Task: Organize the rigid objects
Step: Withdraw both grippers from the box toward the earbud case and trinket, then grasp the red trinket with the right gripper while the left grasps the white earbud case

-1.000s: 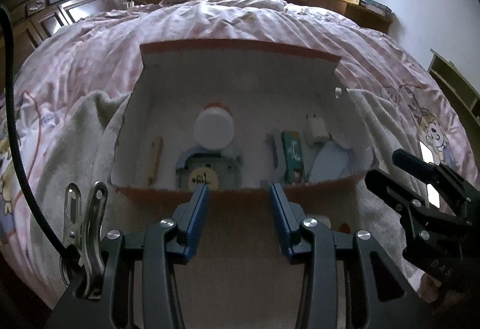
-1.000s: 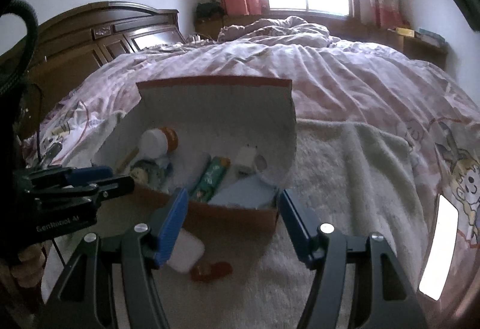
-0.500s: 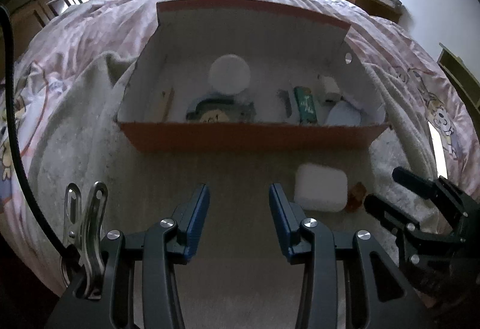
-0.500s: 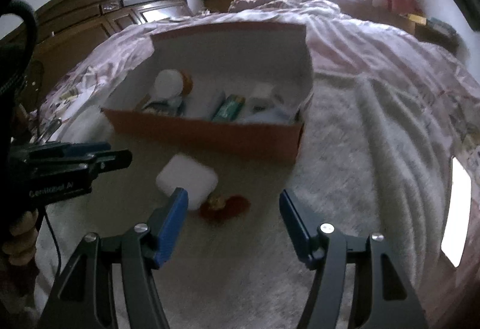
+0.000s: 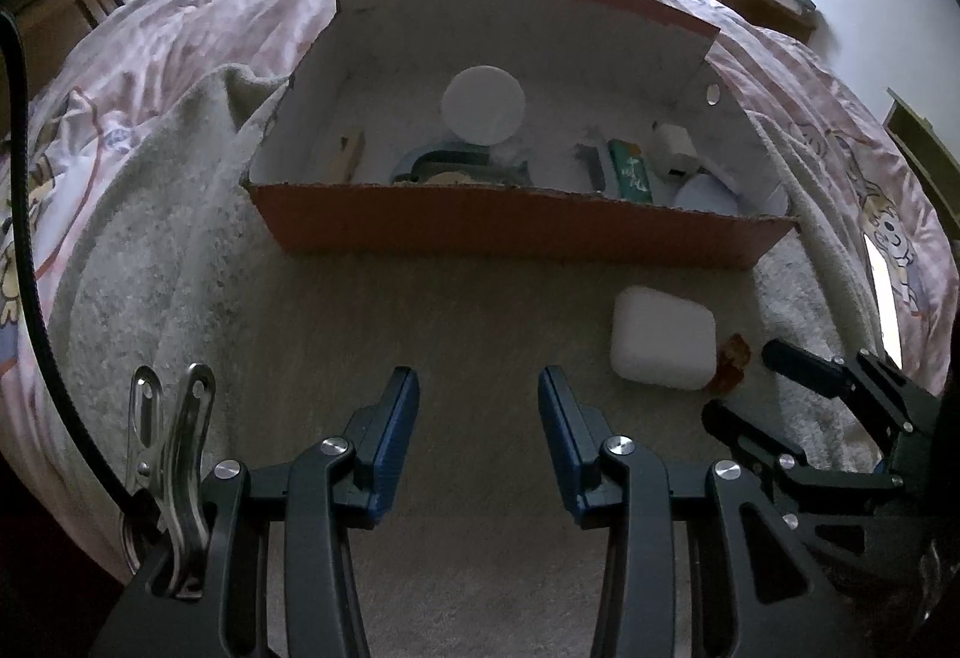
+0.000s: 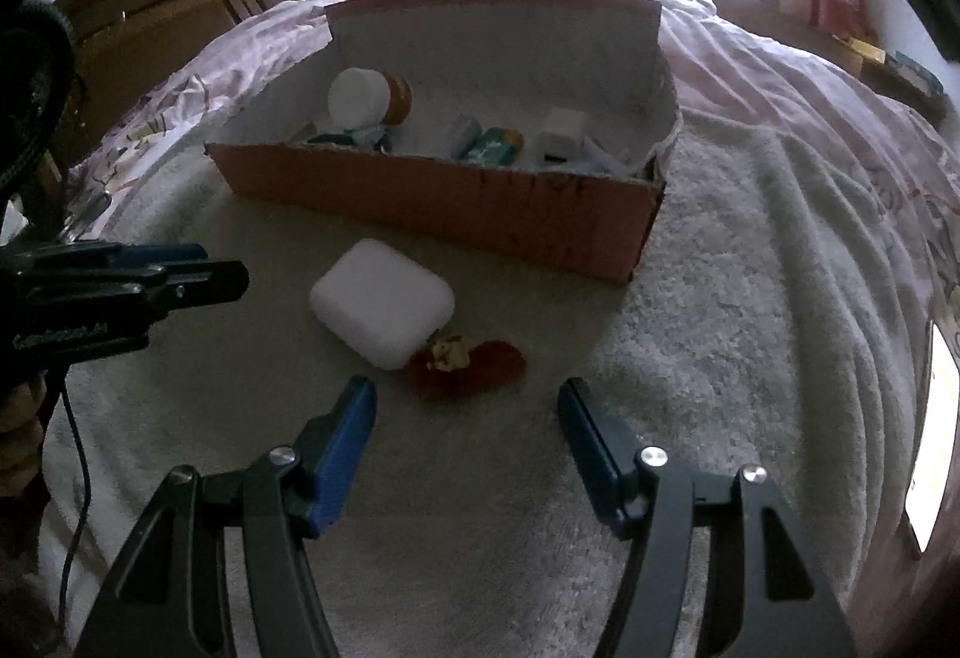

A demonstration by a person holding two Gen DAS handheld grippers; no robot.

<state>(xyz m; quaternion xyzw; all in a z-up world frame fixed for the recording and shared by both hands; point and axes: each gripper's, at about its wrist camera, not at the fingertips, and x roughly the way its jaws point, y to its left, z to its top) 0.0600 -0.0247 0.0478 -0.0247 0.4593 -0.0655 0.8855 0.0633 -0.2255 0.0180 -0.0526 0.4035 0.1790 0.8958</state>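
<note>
An open cardboard box (image 5: 516, 226) (image 6: 444, 202) stands on a pale towel on the bed and holds several small items, among them a white-capped bottle (image 5: 483, 105) (image 6: 359, 95) and a green pack (image 5: 630, 173) (image 6: 495, 146). In front of the box lie a white rounded case (image 5: 663, 337) (image 6: 382, 311) and, touching it, a small red object (image 6: 468, 365) (image 5: 731, 358). My left gripper (image 5: 477, 394) is open and empty over bare towel, left of the case. My right gripper (image 6: 468, 403) is open and empty, just short of the red object.
The pale towel (image 6: 750, 298) covers a pink striped quilt (image 5: 228, 16). A dark wooden headboard (image 6: 198, 4) stands at the left, and a window with curtains lies beyond the bed. A metal clip (image 5: 171, 454) and a black cable hang beside my left gripper.
Both grippers have sunk and tilted further down toward the towel. The white case and red object, first partly hidden near the frame bottoms, now lie in full view ahead of the fingers.
</note>
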